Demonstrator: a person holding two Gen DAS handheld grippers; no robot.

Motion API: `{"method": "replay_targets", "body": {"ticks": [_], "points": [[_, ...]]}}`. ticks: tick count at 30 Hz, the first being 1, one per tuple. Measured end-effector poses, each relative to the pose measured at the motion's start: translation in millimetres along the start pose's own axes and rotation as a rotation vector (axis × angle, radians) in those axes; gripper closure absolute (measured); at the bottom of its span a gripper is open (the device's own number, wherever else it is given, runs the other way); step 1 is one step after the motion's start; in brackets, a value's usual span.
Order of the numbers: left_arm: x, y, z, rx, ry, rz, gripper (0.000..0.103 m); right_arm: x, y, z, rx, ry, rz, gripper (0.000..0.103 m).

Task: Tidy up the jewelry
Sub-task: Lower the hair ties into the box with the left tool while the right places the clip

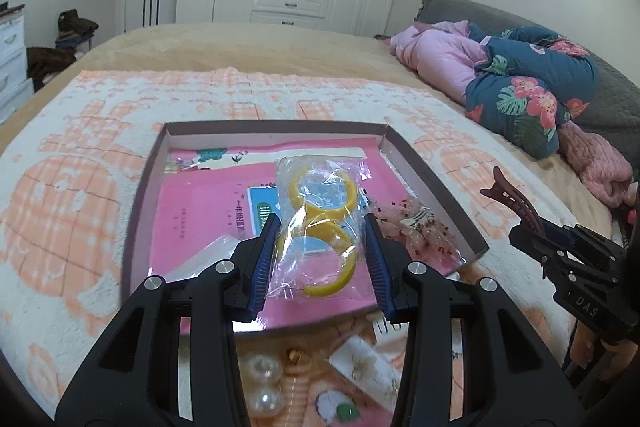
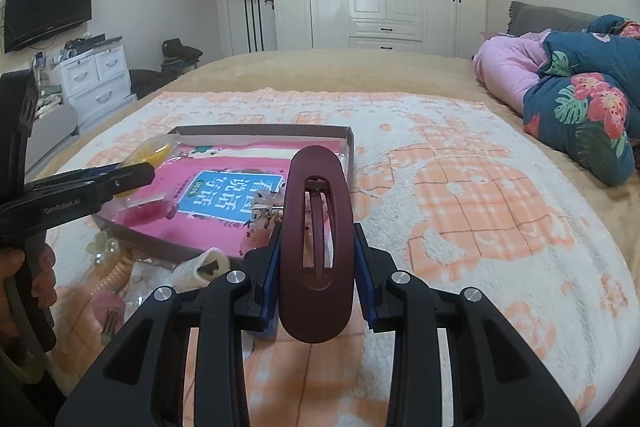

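Left gripper [image 1: 320,251] pinches bag of yellow hoops [image 1: 320,223]; right gripper [image 2: 318,263] clamps maroon hair clip [image 2: 318,247].
Both carried toward box [image 1: 432,183] at 12 o'clock, apparently for sorting inside.

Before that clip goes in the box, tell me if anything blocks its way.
Nothing visible blocks it. The right tool grips the maroon clip above the towel, right of the box. The box is open-topped; the left tool and its bag of yellow rings sit over its middle, so keep to the near right side.
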State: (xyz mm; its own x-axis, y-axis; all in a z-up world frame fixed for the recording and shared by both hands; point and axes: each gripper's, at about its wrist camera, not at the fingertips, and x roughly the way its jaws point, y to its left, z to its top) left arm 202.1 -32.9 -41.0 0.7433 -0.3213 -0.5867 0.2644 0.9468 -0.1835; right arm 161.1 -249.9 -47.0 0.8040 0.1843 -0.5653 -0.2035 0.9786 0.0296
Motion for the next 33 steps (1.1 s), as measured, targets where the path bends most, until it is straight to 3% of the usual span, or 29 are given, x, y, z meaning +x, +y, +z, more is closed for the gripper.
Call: {"method": "replay_targets", "body": {"ticks": [18, 28, 33], "points": [[42.2, 9.1, 2.2, -0.028, 0.101, -0.001, 0.069, 69.5, -1.0, 17.2, 0.021, 0.081, 0.014, 0.072], [44.3, 13.5, 1.3, -0.040, 0.102, -0.006, 0.069, 93.9, 1.6, 28.3, 0.024, 0.083, 0.002, 0.071], [43.6, 15.3, 1.1, -0.048, 0.099, -0.004, 0.069, 88.0, -2.9, 28.4, 0.046, 0.048, 0.014, 0.057]]}}
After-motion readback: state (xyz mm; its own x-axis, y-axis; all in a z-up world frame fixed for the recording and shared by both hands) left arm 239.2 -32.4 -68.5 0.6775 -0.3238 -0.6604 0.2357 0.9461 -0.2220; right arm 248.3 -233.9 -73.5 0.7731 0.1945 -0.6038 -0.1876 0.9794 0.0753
